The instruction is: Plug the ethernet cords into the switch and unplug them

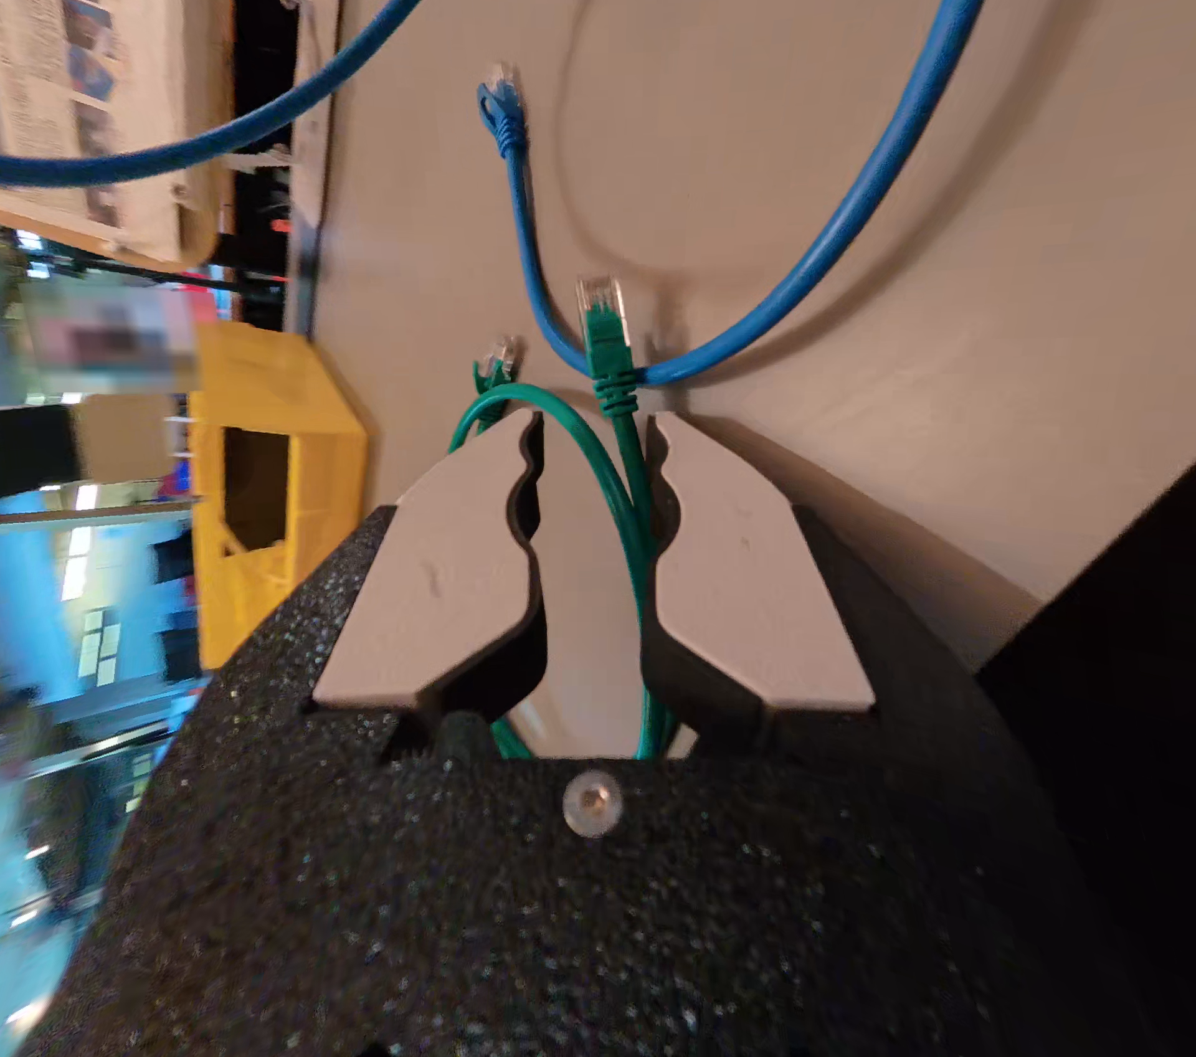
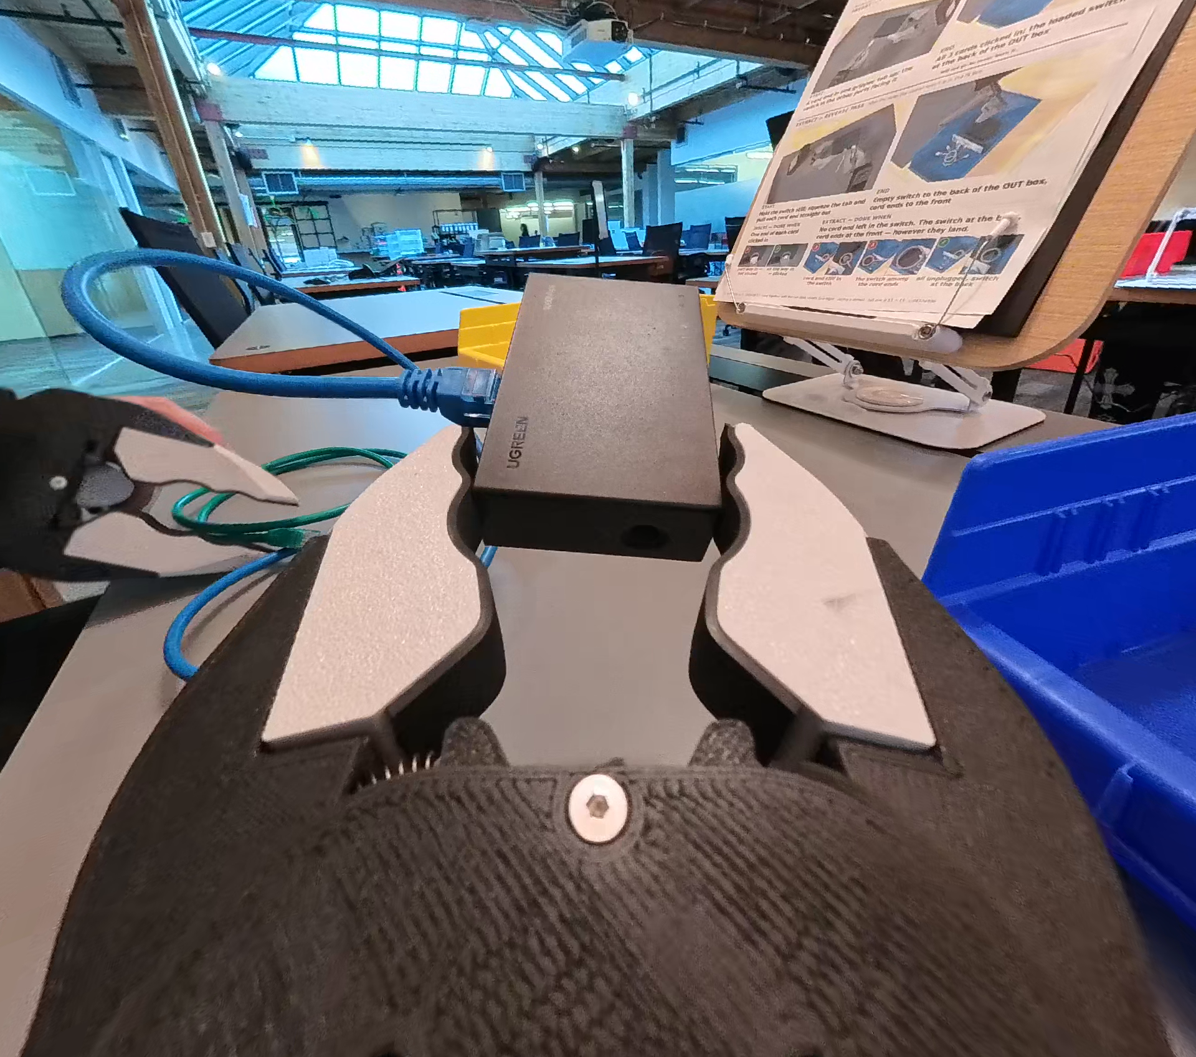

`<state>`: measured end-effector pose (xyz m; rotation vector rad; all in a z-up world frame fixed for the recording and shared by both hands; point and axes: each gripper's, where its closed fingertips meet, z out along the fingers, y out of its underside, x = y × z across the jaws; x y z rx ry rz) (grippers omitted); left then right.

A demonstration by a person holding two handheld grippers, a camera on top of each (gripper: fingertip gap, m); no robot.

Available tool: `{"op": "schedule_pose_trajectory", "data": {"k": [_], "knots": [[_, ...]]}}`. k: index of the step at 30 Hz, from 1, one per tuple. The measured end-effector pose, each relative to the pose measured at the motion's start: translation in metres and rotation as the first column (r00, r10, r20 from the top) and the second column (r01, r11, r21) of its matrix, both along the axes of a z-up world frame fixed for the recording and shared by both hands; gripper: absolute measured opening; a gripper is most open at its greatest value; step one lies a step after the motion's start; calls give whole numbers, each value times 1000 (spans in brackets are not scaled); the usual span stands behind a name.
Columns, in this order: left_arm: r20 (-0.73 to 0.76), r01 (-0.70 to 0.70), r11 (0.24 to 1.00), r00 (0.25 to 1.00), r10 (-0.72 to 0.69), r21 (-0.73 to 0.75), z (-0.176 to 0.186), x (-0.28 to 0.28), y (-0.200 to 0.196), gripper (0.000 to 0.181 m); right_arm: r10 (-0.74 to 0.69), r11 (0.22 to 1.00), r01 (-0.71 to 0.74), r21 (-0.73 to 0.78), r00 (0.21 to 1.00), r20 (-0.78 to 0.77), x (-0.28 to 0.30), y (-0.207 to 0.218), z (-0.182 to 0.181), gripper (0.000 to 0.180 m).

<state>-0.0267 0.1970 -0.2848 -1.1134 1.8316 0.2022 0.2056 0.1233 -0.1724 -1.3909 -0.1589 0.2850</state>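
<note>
My right gripper [image 2: 598,437] is shut on the black switch [image 2: 602,398] and holds it above the grey table [image 2: 582,637]. One blue cord [image 2: 213,372] is plugged into the switch's left side by its connector [image 2: 466,386]. Its other blue connector [image 1: 501,110] lies loose on the table. My left gripper [image 1: 594,421] is open and low over the table. The green cord [image 1: 624,482] runs between its fingers, close to the right one. One green connector [image 1: 605,340] lies just past the fingertips, and the other [image 1: 495,369] lies to its left. The left gripper also shows in the right wrist view [image 2: 272,527].
A blue bin [image 2: 1068,573] stands at the right of the table. A yellow bin [image 2: 482,333] sits behind the switch and also shows in the left wrist view [image 1: 278,482]. A printed sheet on a wooden stand [image 2: 938,120] stands at the back right.
</note>
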Motion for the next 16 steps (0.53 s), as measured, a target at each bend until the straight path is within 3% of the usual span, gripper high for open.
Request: {"op": "schedule_pose_trajectory", "data": {"k": [1,11,16], "knots": [[1,-3,999,1000,3,41,0,1,1,28,0,1000,0,1,1000,-1,0,0,0,72],[102,-17,999,995,13,41,5,7,6,10,-7,1000,7,-1,1000,9,-1,1,0,72],[144,-43,979,987,73,-198,27,1,30,9,-15,1000,16,-12,999,29,-4,5,-2,72]]}}
